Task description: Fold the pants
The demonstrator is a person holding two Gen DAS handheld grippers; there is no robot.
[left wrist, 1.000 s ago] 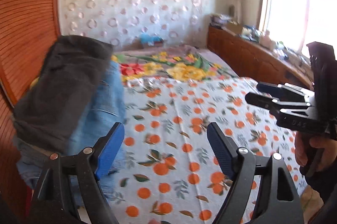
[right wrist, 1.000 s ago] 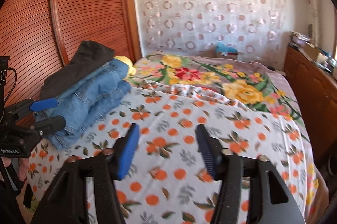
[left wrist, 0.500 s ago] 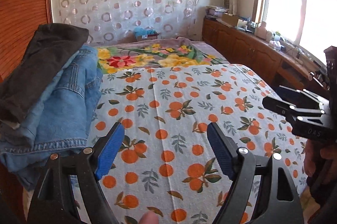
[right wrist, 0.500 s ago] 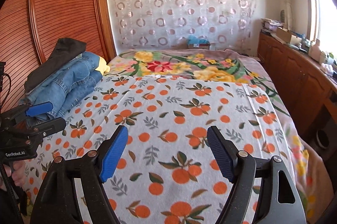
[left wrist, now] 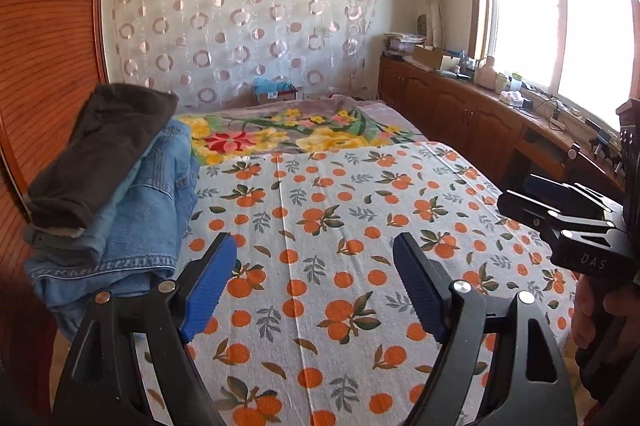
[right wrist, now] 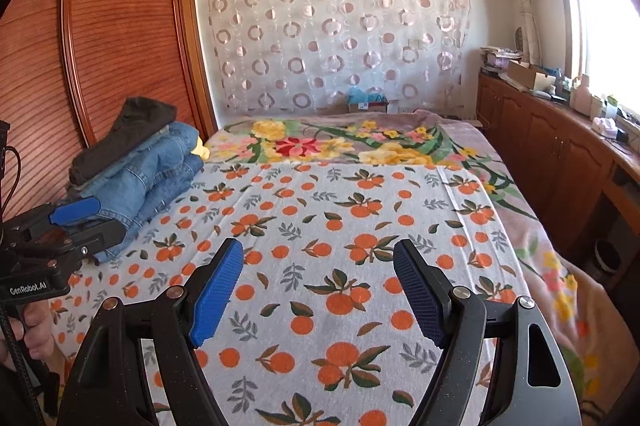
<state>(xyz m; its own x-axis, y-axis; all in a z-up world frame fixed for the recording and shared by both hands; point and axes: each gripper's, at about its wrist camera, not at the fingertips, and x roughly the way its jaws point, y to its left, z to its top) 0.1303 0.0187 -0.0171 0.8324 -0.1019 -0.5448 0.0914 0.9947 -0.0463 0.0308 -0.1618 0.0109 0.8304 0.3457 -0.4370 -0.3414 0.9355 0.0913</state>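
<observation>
A stack of folded clothes lies at the left edge of the bed: dark pants (left wrist: 100, 153) on top of folded blue jeans (left wrist: 148, 209). The right wrist view shows the same dark pants (right wrist: 128, 129) and jeans (right wrist: 152, 173) further off. My left gripper (left wrist: 314, 242) hangs open over the orange-print sheet (left wrist: 340, 185), just right of the stack, with nothing between its blue pads. My right gripper (right wrist: 319, 246) is open and empty above the middle of the sheet. Each gripper shows at the edge of the other's view, held by a hand.
A floral blanket (right wrist: 340, 141) covers the far half of the bed. A slatted wooden wardrobe (right wrist: 120, 25) stands behind the stack on the left. A long wooden cabinet (right wrist: 560, 153) with clutter runs under the window on the right. A patterned curtain hangs on the back wall.
Both grippers have drawn back from the stack, so the clothes look smaller and more of the sheet shows. The right gripper's jaws have spread wider. Nothing was picked up.
</observation>
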